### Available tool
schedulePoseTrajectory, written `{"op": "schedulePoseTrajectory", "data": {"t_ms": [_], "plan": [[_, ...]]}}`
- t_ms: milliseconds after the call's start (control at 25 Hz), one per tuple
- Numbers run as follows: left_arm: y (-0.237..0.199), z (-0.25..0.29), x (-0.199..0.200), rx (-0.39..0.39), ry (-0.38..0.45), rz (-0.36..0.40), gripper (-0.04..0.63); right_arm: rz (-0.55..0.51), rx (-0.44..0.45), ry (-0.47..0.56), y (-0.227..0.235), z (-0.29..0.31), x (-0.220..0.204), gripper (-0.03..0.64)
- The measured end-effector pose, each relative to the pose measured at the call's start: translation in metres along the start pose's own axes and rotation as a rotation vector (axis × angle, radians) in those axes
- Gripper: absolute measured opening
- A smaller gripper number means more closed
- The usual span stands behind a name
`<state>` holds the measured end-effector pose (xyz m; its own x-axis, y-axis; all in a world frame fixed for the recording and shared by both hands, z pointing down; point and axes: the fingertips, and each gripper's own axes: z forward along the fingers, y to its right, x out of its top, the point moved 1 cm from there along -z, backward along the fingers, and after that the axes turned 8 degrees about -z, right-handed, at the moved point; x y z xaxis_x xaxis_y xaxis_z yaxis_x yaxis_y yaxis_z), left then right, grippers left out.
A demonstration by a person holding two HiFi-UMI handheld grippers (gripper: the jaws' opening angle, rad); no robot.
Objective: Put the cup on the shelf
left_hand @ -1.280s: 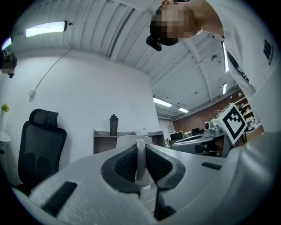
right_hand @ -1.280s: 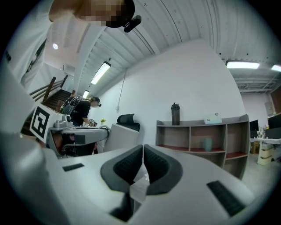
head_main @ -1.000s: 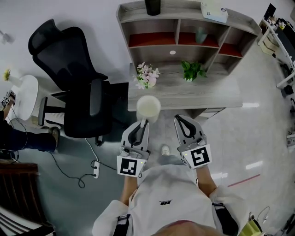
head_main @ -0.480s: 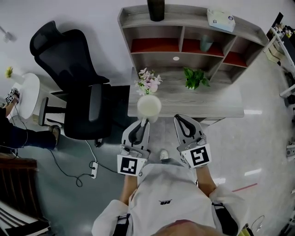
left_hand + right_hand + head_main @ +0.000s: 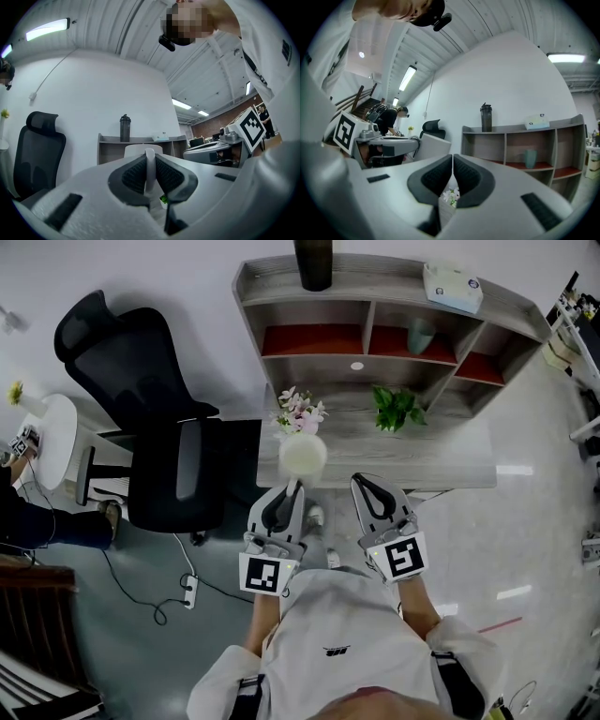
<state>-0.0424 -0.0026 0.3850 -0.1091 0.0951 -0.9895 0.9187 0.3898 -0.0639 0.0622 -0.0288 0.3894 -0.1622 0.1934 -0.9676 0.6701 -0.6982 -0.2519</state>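
Note:
A cream cup (image 5: 302,456) hangs over the desk's near edge. My left gripper (image 5: 293,487) is shut on its rim. In the left gripper view the cup's wall (image 5: 142,151) stands pinched between the dark pads (image 5: 133,174). Beside it, my right gripper (image 5: 367,486) is shut with nothing in it, its jaws together in the right gripper view (image 5: 453,164). The grey shelf unit (image 5: 375,298) with red-backed compartments stands beyond the desk. It also shows ahead in the right gripper view (image 5: 513,140).
On the wooden desk (image 5: 450,442) stand pink flowers (image 5: 299,412) and a green plant (image 5: 394,406). A black bottle (image 5: 313,262) and a white box (image 5: 452,285) sit on the shelf top, a teal cup (image 5: 421,334) in a compartment. A black office chair (image 5: 155,437) is at left.
Both grippers and the cup keep their pose while edging slightly toward the desk. The shelf sits a little wider in view.

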Motion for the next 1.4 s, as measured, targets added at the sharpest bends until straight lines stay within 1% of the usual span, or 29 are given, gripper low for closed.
{"op": "schedulePoseTrajectory", "data": {"t_ms": [520, 1120, 1400], "plan": [[-0.038, 0.055, -0.002, -0.026, 0.01, 0.004, 0.052, 0.002, -0.006, -0.013, 0.03, 0.055, -0.009, 0.031], [-0.085, 0.114, -0.018, -0.064, -0.024, -0.023, 0.052, 0.012, -0.04, -0.051, 0.063, 0.116, -0.026, 0.031], [-0.101, 0.136, -0.022, -0.078, -0.032, -0.031, 0.052, 0.02, -0.057, -0.072, 0.076, 0.135, -0.034, 0.031]]}}
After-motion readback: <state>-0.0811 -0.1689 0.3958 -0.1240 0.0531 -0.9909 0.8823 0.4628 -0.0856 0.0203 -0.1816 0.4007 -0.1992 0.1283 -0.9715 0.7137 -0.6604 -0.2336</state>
